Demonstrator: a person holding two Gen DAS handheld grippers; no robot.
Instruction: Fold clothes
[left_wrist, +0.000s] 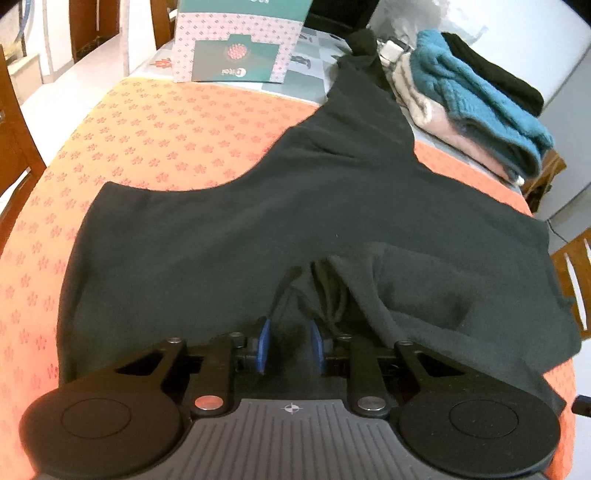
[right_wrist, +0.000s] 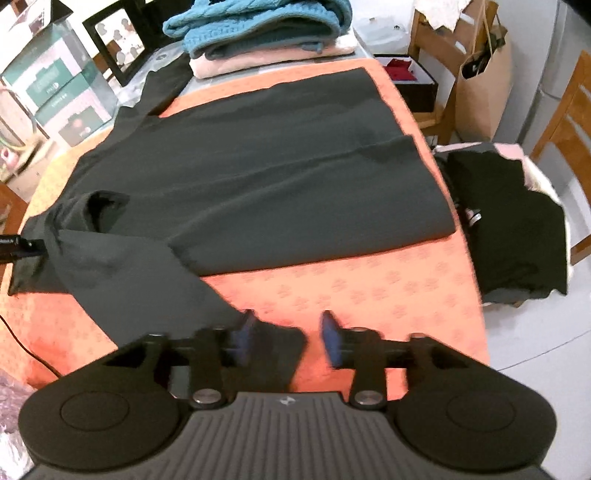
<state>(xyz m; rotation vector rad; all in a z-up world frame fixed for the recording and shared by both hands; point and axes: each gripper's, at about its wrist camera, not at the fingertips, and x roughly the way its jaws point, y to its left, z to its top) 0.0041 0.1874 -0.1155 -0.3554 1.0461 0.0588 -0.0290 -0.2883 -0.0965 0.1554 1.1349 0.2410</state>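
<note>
Sweater (left_wrist: 295, 206) flat; left gripper (left_wrist: 289, 345) low over collar, open.

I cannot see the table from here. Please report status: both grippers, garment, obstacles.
Left gripper open over the collar. Right gripper open around a sleeve cuff. Black sweater spread on orange tablecloth, unfolded. Folded pile at far end, out of the way.

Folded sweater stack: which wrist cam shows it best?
Left wrist view: the folded sweater stack sits unclipped beside the far sleeve, teal, pink and black layers visible. Right wrist view shows the stack head-on, cropped by the top edge.
</note>
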